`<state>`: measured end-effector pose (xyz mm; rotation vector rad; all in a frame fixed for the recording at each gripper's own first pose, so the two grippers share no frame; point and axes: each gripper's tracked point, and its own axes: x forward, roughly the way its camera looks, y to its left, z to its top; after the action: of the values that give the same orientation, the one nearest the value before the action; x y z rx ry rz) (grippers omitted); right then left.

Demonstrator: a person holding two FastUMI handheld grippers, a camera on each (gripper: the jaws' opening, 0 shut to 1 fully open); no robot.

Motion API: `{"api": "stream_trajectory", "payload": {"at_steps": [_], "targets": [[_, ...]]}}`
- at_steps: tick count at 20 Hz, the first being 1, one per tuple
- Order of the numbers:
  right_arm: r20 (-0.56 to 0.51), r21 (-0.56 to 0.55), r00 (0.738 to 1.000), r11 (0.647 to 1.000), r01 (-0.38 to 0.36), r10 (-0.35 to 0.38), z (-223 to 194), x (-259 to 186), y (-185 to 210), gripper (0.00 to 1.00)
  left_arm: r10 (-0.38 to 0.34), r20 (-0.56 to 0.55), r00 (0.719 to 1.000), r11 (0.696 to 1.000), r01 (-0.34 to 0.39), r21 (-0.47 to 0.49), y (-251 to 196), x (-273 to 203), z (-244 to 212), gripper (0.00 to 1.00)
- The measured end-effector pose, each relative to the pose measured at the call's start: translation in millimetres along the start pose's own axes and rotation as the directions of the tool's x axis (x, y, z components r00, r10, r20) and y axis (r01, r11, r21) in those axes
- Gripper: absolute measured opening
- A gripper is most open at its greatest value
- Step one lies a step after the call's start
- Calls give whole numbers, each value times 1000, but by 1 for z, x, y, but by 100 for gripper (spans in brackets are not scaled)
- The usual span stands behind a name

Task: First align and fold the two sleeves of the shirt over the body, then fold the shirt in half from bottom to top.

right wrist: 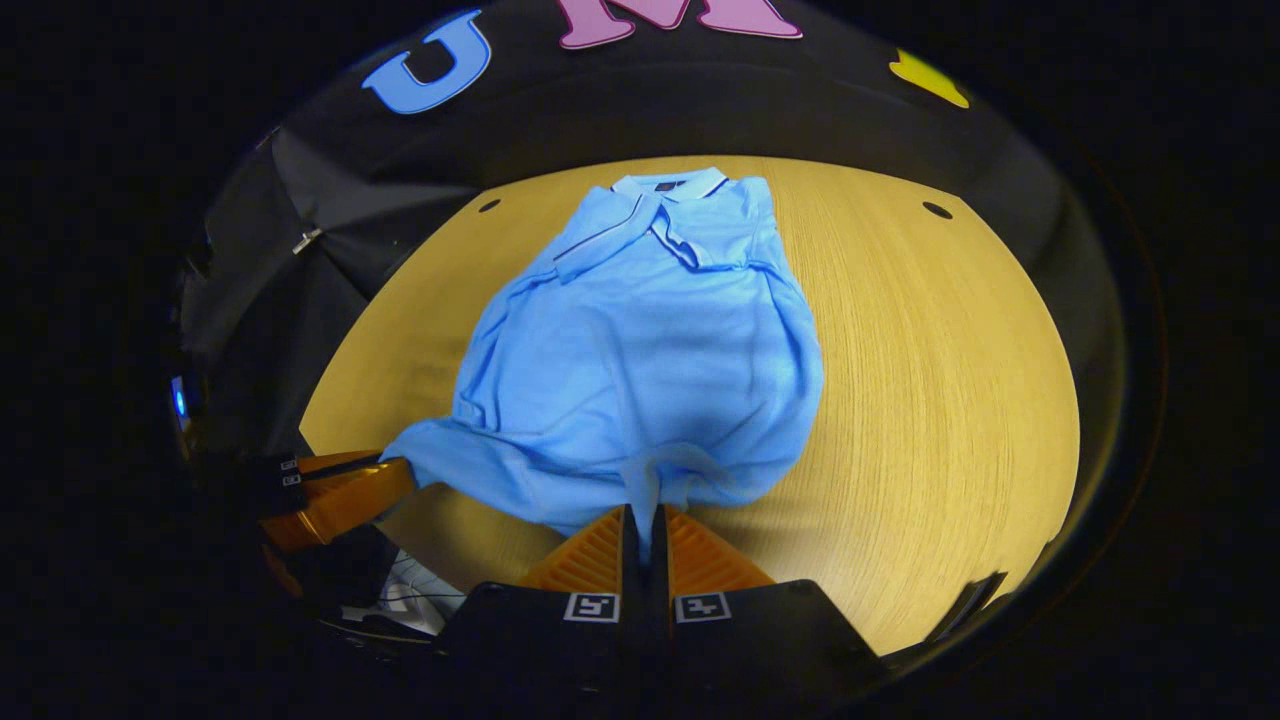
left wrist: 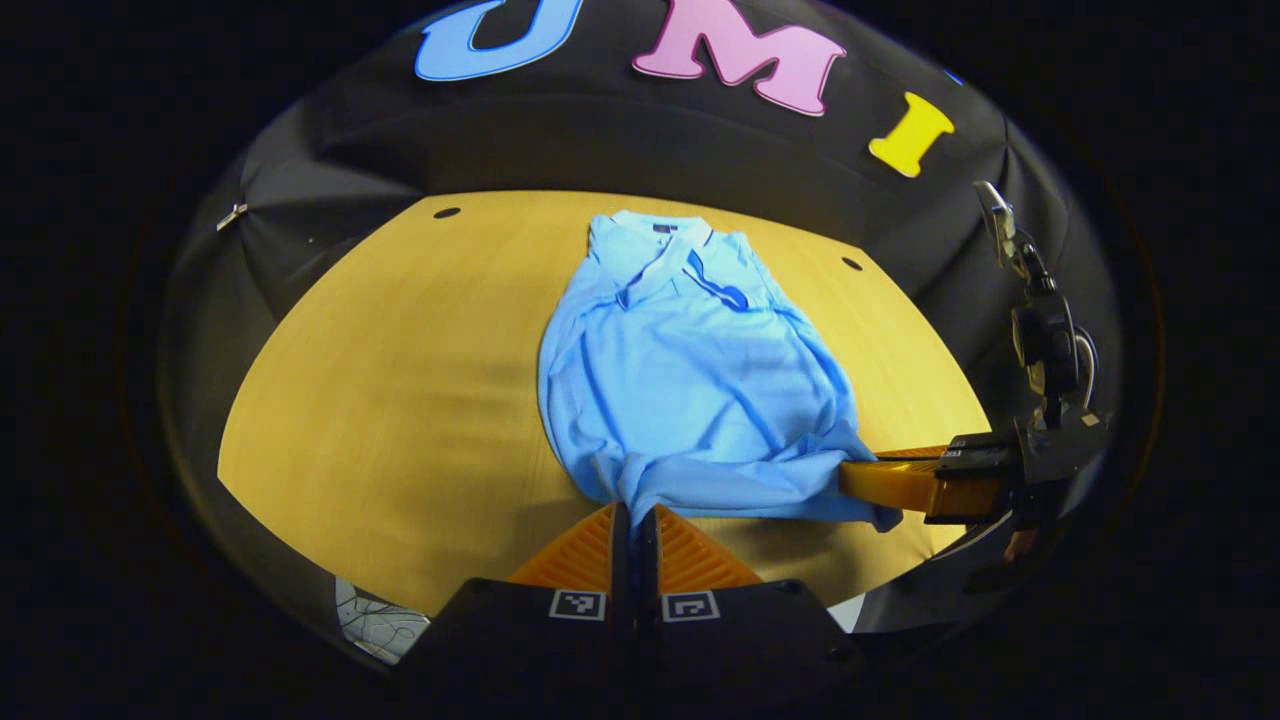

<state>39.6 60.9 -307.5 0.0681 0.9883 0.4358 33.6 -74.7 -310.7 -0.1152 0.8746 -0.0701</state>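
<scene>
A light blue polo shirt [left wrist: 690, 370] lies on the wooden table [left wrist: 400, 380], collar toward the far wall, both sleeves folded over the body. My left gripper [left wrist: 634, 512] is shut on the bottom hem at its left corner. In the left gripper view the right gripper [left wrist: 860, 478] pinches the hem's other corner, lifted a little off the table. In the right gripper view the shirt [right wrist: 640, 360] spreads ahead, my right gripper [right wrist: 644, 515] is shut on the hem, and the left gripper [right wrist: 390, 480] holds the far-left corner.
The table [right wrist: 950, 400] has bare wood on both sides of the shirt and small dark holes [right wrist: 937, 210] near its far corners. Black cloth wall stands behind. A mount with cables [left wrist: 1045, 340] rises above the right gripper.
</scene>
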Motion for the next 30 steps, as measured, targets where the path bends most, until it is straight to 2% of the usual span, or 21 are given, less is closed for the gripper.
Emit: {"api": "stream_trajectory", "payload": {"at_steps": [5, 12, 19, 20, 21, 22, 25, 26, 27, 30], "targets": [[58, -21, 998, 1000, -23, 25, 56, -2, -2, 5, 41, 68, 997, 999, -43, 33, 0, -1, 66, 6], [159, -60, 986, 998, -31, 40, 143, 9, -7, 5, 16, 185, 983, 999, -25, 43, -16, 15, 165, 6], [277, -34, 961, 999, -19, 28, 248, 39, -32, 6, 27, 279, 960, 1000, -30, 4, -10, 65, 250, 6], [291, -25, 956, 1000, -18, 25, 250, 45, -31, 5, 30, 288, 957, 999, -33, 7, -8, 73, 260, 11], [302, -19, 953, 1000, -20, 24, 262, 52, -33, 5, 33, 295, 955, 999, -39, 14, -5, 82, 269, 11], [313, -18, 950, 1000, -19, 24, 271, 60, -34, 5, 35, 305, 952, 999, -44, 24, -2, 89, 278, 6], [339, 0, 941, 1000, -1, 1, 300, 87, -39, 5, 41, 343, 938, 997, -62, 48, 4, 120, 310, 6], [349, 26, 937, 1000, -10, 0, 308, 95, -36, 0, 50, 357, 933, 996, -73, 52, 7, 130, 320, 6], [362, 54, 932, 998, -18, -3, 317, 104, -35, 5, 58, 369, 928, 995, -83, 52, 9, 142, 328, 6], [391, 90, 920, 996, -13, -23, 350, 129, -46, 5, 70, 390, 918, 994, -97, 48, 15, 176, 350, 6]]}}
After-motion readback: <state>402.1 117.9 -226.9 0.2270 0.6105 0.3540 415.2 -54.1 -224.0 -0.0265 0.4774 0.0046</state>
